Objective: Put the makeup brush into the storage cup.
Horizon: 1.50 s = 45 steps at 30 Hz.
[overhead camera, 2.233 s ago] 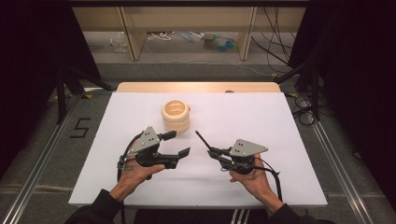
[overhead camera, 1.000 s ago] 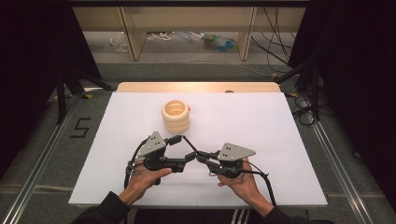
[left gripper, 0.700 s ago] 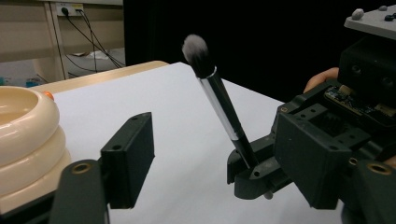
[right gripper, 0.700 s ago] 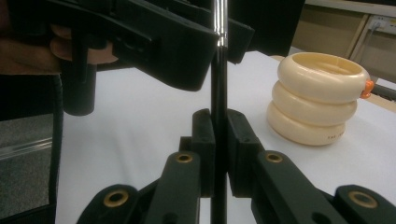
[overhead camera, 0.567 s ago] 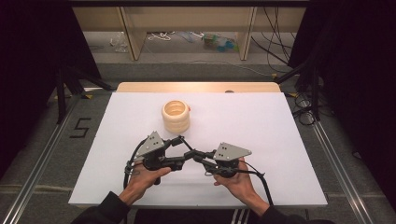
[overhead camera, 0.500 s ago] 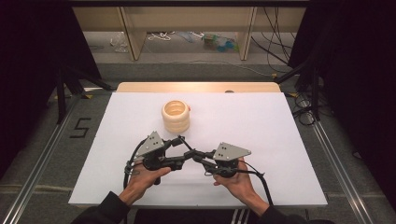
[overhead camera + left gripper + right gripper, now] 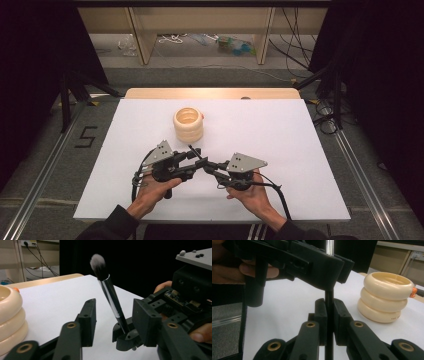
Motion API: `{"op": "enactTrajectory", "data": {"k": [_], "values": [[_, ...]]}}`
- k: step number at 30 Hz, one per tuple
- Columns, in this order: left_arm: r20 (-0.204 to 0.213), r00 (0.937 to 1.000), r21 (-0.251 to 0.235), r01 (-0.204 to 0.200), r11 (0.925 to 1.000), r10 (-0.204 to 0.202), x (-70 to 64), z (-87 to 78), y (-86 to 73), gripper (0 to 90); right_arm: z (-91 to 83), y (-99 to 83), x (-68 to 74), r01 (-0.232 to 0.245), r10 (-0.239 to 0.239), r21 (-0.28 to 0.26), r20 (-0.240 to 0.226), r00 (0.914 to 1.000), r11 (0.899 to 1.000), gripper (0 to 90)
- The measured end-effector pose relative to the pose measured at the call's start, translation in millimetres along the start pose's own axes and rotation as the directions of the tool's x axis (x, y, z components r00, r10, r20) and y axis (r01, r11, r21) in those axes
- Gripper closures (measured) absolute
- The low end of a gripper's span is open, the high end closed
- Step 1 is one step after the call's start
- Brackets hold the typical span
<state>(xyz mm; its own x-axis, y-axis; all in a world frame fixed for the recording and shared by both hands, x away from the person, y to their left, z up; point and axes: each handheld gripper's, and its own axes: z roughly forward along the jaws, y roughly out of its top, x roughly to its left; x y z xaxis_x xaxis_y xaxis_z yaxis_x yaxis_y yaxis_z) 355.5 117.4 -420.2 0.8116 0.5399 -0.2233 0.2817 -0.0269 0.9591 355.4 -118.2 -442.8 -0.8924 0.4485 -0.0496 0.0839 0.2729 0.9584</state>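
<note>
1. Dark curtains close off both sides of the high view, with shelving and loose cables along the top edge; the white table (image 7: 300, 150) fills the middle of the frame and is bare except for a cream ringed holder (image 7: 188, 124) standing upright just above centre.

2. Both hands come in from the bottom edge. The left gripper (image 7: 192, 156) and right gripper (image 7: 207, 167) meet nose to nose at lower centre, below the holder and apart from it.

3. The makeup brush (image 7: 110, 297) sits between them. In the right gripper view its dark handle runs straight up between the two pads, which are closed tight on it near the lower end.

4. In the left gripper view the left jaws stand wide apart and grip nothing. The brush rises tilted in the gap between them, bristles at upper centre of that frame, touching neither jaw as far as I can tell.

5. Handling, as a judgement: the brush looks light and stiff, a thin rod with a smooth, shiny metal ferrule that is probably slippery.

6. The bristle head is soft and would splay or crush, so it is no place to grip.

7. The best hold seems to be the dark handle or just under the ferrule, squarely across the pads, since so thin a shaft could pivot or twist in a loose pinch.
</note>
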Motion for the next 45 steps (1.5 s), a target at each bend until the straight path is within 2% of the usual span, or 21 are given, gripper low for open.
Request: {"op": "enactTrajectory", "data": {"k": [2, 4, 6, 9, 10, 14, 15, 19, 21, 26, 29, 32, 34, 35, 36, 37, 39, 40, 42, 44, 45], "values": [[0.004, 0.9999, -0.001, 0.013, 0.9999, -0.013, -0.2, -0.3, -0.1, 58.8, 0.1, 0.0, 0.2, -0.001, 0.001, -0.001, 0.001, 1.0000, 1.000, 83.7], [0.017, 0.9998, -0.001, -0.006, 1.0000, 0.006, 0.8, -0.2, 0.3, 60.7, 0.1, 0.2, 0.2, -0.001, 0.001, -0.004, 0.002, 1.0000, 1.000, 83.7], [0.014, 0.9998, -0.002, 0.016, 0.9999, -0.016, -0.6, -0.3, -0.2, 62.6, 0.2, 0.2, 0.1, -0.002, 0.002, -0.009, 0.000, 1.0000, 1.000, 83.7], [0.018, 0.9998, -0.006, 0.010, 0.9999, -0.010, -0.5, -0.7, 0.0, 65.3, -0.2, 0.5, 0.2, -0.003, 0.003, -0.011, 0.003, 1.0000, 1.000, 83.7], [0.032, 0.9994, -0.007, -0.012, 0.9999, 0.013, 0.9, -0.7, 0.4, 66.3, -0.1, 0.5, 0.2, -0.001, 0.001, -0.015, 0.001, 1.0000, 1.000, 83.7], [0.043, 0.9991, -0.009, -0.007, 0.9999, 0.007, 0.3, -0.7, -0.1, 69.3, 0.4, 0.5, 0.5, -0.002, 0.002, -0.024, -0.004, 1.0000, 1.000, 83.7], [0.036, 0.9993, -0.009, 0.009, 0.9999, -0.009, -0.8, -0.8, -0.5, 69.9, 0.5, 0.5, 0.6, -0.003, 0.002, -0.023, -0.006, 1.0000, 1.000, 83.7], [0.054, 0.9985, -0.013, -0.006, 0.9999, 0.007, 0.9, -1.2, -0.5, 74.3, 0.1, 0.8, 1.1, 0.003, -0.004, -0.022, -0.007, 1.0000, 1.000, 83.7], [0.056, 0.9983, -0.019, 0.017, 0.9997, -0.015, 1.2, -1.8, -0.7, 76.6, -0.6, 1.3, 1.3, 0.009, -0.009, -0.022, -0.007, 0.9999, 1.000, 83.7], [0.115, 0.9933, -0.028, 0.014, 0.9995, -0.010, 0.6, -1.7, -0.4, 82.4, 0.1, 1.2, 2.3, 0.015, -0.015, -0.032, -0.009, 0.9998, 0.999, 83.7], [0.107, 0.9939, -0.030, 0.028, 0.9992, -0.025, -1.7, -2.8, -0.4, 83.3, -0.2, 1.3, 2.8, 0.020, -0.021, -0.030, -0.014, 0.9997, 0.999, 83.7], [0.124, 0.9922, -0.037, 0.014, 0.9992, -0.009, -0.7, -3.7, 0.7, 83.5, 0.0, 2.1, 3.2, 0.016, -0.017, -0.038, -0.026, 0.9995, 0.999, 83.1], [0.116, 0.9928, -0.043, 0.038, 0.9984, -0.033, -2.8, -4.6, 1.3, 83.5, -0.9, 2.8, 3.2, 0.004, -0.005, -0.037, -0.020, 0.9998, 0.999, 77.7], [0.132, 0.9912, -0.049, 0.014, 0.9987, -0.008, -1.9, -4.7, 2.5, 83.5, -0.9, 3.1, 2.7, -0.003, 0.002, -0.032, -0.019, 0.9998, 0.999, 72.4], [0.131, 0.9913, -0.053, 0.016, 0.9985, -0.008, -2.7, -5.3, 3.3, 83.5, 0.2, 2.9, 2.3, -0.018, 0.017, -0.045, -0.023, 0.9996, 0.999, 66.5], [0.127, 0.9918, -0.055, 0.014, 0.9984, -0.007, -3.7, -6.0, 4.0, 83.5, -1.1, 3.4, 2.1, -0.030, 0.030, -0.030, -0.009, 0.9995, 0.999, 62.7], [0.112, 0.9937, -0.062, 0.017, 0.9979, -0.010, -4.5, -7.4, 5.3, 83.6, -1.2, 3.6, 0.5, -0.050, 0.049, -0.027, -0.032, 0.9983, 0.998, 55.6], [0.119, 0.9929, -0.068, 0.004, 0.9977, 0.004, -3.4, -7.6, 5.8, 83.6, -1.9, 3.6, 0.4, -0.066, 0.065, -0.019, -0.033, 0.9973, 0.998, 52.3], [0.102, 0.9947, -0.069, -0.003, 0.9976, 0.010, -2.1, -8.8, 6.1, 83.6, -4.3, 3.9, -0.4, -0.078, 0.078, 0.009, -0.026, 0.9966, 0.997, 47.8], [0.090, 0.9958, -0.070, -0.007, 0.9975, 0.013, 0.2, -10.0, 6.4, 83.5, -5.6, 3.8, -1.7, -0.082, 0.083, 0.009, -0.013, 0.9965, 0.997, 44.0], [0.082, 0.9966, -0.070, 0.006, 0.9975, 0.000, 0.2, -10.5, 6.3, 83.6, -6.1, 3.7, -2.3, -0.090, 0.090, 0.010, -0.014, 0.9958, 0.996, 42.5]]}}
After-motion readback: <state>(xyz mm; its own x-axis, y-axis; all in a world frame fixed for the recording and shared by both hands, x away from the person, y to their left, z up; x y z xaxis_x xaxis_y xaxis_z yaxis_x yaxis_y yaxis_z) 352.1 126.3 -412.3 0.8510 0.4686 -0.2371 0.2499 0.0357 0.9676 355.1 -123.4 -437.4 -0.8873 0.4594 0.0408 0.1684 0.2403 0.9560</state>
